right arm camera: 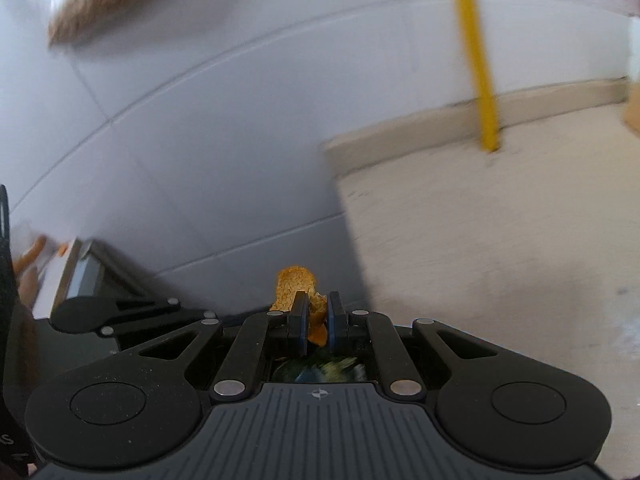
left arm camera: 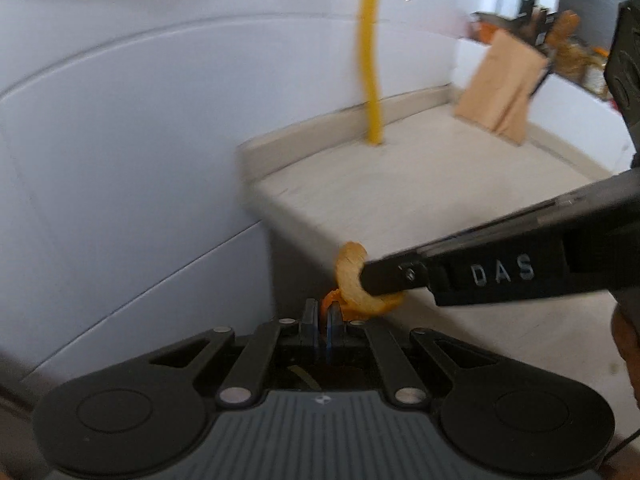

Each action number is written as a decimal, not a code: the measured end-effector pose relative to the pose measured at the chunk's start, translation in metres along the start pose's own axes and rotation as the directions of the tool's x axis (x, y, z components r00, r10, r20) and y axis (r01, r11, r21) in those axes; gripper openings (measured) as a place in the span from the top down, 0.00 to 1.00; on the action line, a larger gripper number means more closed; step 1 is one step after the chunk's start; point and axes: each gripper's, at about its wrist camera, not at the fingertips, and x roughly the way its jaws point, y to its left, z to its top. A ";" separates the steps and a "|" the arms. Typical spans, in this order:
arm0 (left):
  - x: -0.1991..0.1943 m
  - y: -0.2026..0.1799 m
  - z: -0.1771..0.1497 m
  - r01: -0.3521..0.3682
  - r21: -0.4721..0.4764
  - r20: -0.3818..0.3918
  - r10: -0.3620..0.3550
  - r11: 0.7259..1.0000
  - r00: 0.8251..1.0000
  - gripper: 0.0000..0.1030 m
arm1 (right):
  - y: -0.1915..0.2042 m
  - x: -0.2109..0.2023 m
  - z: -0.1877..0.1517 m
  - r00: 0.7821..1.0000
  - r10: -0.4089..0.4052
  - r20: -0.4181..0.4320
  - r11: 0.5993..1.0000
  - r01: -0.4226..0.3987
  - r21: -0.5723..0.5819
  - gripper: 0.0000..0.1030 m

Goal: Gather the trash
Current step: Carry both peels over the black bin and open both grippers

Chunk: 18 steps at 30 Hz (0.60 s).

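- Left tool [left arm camera: 321,320] sits low in its own view, fingers drawn nearly together with a small orange scrap [left arm camera: 331,299] pinched between the pads, so it is clamped on that scrap.
- Right tool [left arm camera: 370,280] reaches in from the right side of the left view, its black fingers closed on a curled, pale orange peel [left arm camera: 352,276].
- That peel hangs at the near corner of the tabletop [left arm camera: 420,208], right above and touching the left tool's fingertips; the two tools meet there.
- In the right wrist view, the right tool [right arm camera: 317,322] shows the same story: narrow gap, a rough orange peel [right arm camera: 294,286] wedged between the pads and poking up past the left finger.
- Whether the scrap in the left tool and the peel in the right are one piece or two, I cannot tell; the frames are blurred.
- A yellow pole [left arm camera: 370,60] stands upright at the back edge of the tabletop, against the grey tiled wall [left arm camera: 140,140].
- A brown paper bag [left arm camera: 500,88] is tilted at the far right of the tabletop, well apart from the peel.
- The left tool's body [right arm camera: 120,312] shows at the lower left of the right view, close beside the right tool.
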 end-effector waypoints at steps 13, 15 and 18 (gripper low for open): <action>0.055 0.050 -0.029 -0.132 -0.103 -0.194 0.110 0.986 0.975 0.67 | 0.009 0.107 -0.020 0.978 0.034 -0.206 0.999 -0.027 0.040 0.77; 0.056 0.051 -0.029 -0.132 -0.109 -0.198 0.108 0.985 0.974 0.57 | 0.005 0.112 -0.022 0.977 0.039 -0.211 0.997 -0.025 0.066 0.77; 0.056 0.051 -0.028 -0.138 -0.111 -0.191 0.115 0.984 0.975 0.55 | 0.002 0.109 -0.024 0.978 0.040 -0.205 0.996 -0.024 0.084 0.74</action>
